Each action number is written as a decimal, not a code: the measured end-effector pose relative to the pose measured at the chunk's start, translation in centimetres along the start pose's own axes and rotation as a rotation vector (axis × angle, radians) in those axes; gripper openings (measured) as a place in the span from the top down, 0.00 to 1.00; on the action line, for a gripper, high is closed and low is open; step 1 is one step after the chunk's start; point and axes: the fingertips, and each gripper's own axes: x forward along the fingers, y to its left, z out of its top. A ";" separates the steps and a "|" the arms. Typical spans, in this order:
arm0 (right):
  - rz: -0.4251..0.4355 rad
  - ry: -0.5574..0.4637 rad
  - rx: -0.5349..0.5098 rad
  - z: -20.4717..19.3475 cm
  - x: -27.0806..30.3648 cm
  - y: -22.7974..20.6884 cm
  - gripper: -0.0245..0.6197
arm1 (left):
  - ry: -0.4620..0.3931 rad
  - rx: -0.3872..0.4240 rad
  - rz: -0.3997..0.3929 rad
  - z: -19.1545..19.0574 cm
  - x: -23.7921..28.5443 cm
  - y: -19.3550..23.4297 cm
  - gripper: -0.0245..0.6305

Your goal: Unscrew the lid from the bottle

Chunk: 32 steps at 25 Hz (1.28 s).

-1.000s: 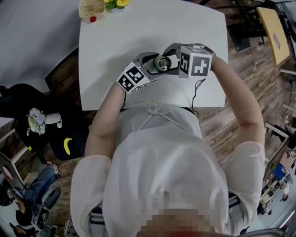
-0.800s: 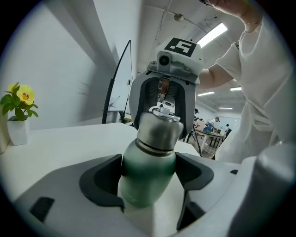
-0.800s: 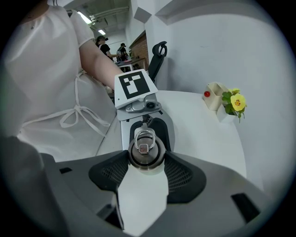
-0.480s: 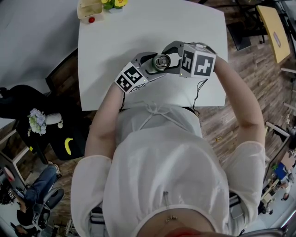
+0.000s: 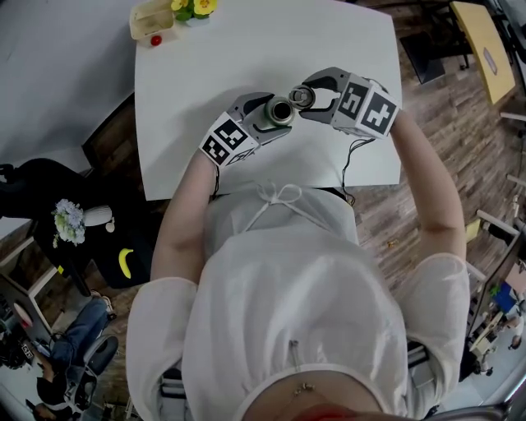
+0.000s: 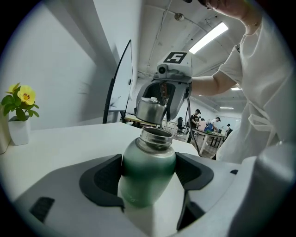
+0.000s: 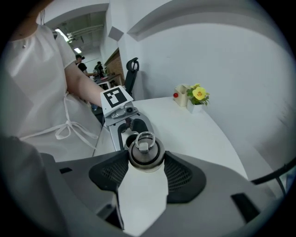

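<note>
Left gripper [image 5: 278,113]: fingers clenched on green metal bottle [image 6: 149,169], mouth open | Right gripper [image 5: 306,96]: fingers grasping round steel lid [image 7: 146,152], off bottle

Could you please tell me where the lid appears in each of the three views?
Head view: the lid is upper centre, just right of the open bottle.
Left gripper view: the lid is at centre, above and behind the bottle's mouth.
Right gripper view: the lid is at centre, gripped between the jaws.
Shared landmark: the yellow flower, at the top edge, far left and upper right.
</note>
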 end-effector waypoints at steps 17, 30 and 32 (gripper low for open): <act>-0.074 0.045 0.275 -9.9 6.8 0.1 0.57 | -0.003 0.002 0.012 0.5 0.3 -0.1 0.40; -0.064 0.013 0.338 -11.0 8.8 -0.3 0.57 | -0.014 0.000 0.008 0.3 0.4 0.1 0.40; -0.067 0.018 0.339 -10.9 8.8 -0.3 0.57 | -0.015 -0.002 0.008 0.3 0.3 0.1 0.40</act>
